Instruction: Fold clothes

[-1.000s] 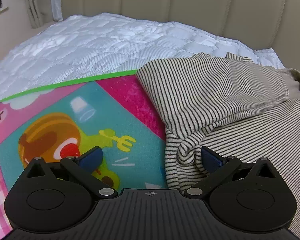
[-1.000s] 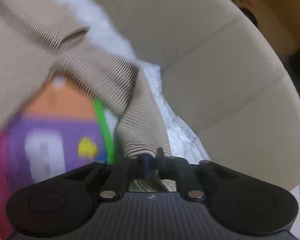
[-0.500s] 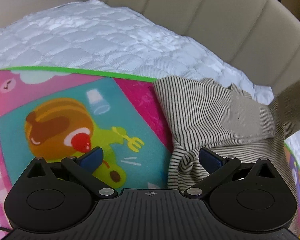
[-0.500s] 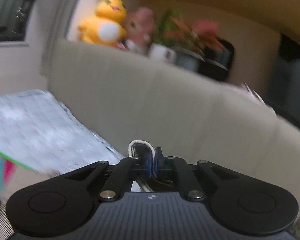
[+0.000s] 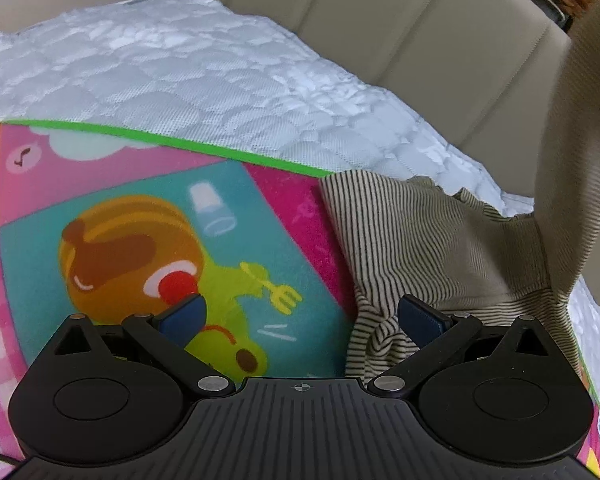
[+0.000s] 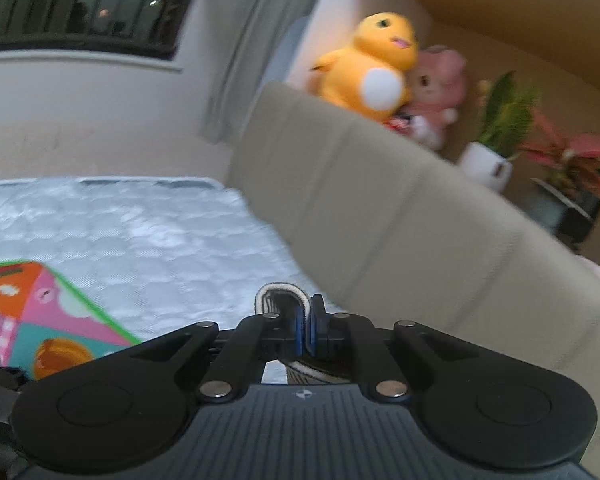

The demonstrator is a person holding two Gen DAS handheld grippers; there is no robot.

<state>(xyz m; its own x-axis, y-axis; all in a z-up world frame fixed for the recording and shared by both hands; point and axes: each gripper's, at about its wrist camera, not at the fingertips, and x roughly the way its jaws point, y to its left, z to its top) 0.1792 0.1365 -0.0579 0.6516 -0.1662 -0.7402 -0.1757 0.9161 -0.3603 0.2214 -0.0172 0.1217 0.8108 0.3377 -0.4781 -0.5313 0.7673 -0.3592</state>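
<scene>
The beige black-striped knit garment [image 5: 412, 240] is spread on the colourful cartoon play mat [image 5: 140, 240]; one part is raised steeply upward at the right. Its folded edge [image 6: 282, 300] is clamped in the right gripper [image 6: 308, 330]. The left gripper [image 5: 300, 316] is held wide apart, gripping nothing, above the mat's edge.

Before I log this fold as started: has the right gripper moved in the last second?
Yes. The right gripper, shut on the striped shirt's edge, has swung up: the headboard and plush duck fill its view now.
</scene>
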